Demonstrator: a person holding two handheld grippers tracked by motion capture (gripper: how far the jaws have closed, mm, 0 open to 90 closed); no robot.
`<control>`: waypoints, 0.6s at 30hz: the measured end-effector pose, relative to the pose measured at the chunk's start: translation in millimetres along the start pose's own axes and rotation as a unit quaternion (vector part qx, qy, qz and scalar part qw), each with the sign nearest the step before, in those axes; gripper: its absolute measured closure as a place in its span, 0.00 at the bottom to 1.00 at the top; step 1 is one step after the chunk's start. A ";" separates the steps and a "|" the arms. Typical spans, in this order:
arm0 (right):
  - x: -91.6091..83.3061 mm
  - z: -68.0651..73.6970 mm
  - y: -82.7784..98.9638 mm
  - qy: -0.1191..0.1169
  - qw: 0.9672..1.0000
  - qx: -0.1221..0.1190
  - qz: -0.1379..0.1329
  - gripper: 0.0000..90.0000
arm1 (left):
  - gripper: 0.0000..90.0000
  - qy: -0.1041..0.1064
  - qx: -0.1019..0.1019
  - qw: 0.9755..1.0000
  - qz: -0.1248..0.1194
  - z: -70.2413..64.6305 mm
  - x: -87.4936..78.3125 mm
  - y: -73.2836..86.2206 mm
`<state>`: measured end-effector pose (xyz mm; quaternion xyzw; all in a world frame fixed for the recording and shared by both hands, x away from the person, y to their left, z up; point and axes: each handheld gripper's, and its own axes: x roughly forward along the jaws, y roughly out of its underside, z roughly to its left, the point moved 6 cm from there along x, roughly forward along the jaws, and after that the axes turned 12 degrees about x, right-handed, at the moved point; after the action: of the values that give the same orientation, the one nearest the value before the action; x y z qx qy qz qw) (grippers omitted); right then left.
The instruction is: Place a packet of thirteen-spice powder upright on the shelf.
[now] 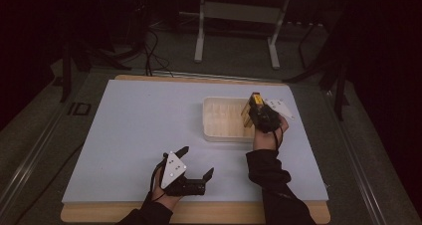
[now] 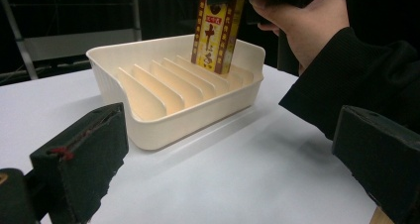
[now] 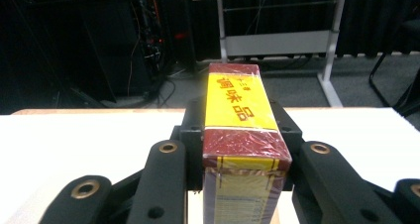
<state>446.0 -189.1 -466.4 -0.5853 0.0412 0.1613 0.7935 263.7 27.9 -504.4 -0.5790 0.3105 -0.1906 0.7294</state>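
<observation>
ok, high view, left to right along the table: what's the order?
left gripper → white slotted tray → yellow-and-red box held upright over the tray's right end by the right gripper

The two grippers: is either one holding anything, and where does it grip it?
The right gripper clamps the yellow-and-red box by its upper end, over the slotted tray. The left gripper holds nothing.

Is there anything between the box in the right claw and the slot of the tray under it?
Nothing visible blocks it. The right claw holds the box upright, its lower end already between the dividers at the tray's far end.
</observation>
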 end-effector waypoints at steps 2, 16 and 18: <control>-0.7 -1.0 0.0 0.001 1.000 0.002 -0.001 0.75 | 0.02 0.001 0.000 1.000 0.001 0.1 0.2 0.2; -5.0 -2.6 3.7 0.011 1.000 0.000 -0.006 0.75 | 0.02 0.006 -0.001 1.000 0.003 -0.8 0.7 0.2; -3.4 -2.6 5.9 0.016 1.000 -0.005 -0.004 0.75 | 0.02 0.007 -0.002 1.000 0.003 -0.7 0.9 0.3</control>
<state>441.4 -190.7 -471.8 -0.5923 0.0505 0.1493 0.7902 263.9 26.9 -505.0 -0.5780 0.3178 -0.1916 0.7268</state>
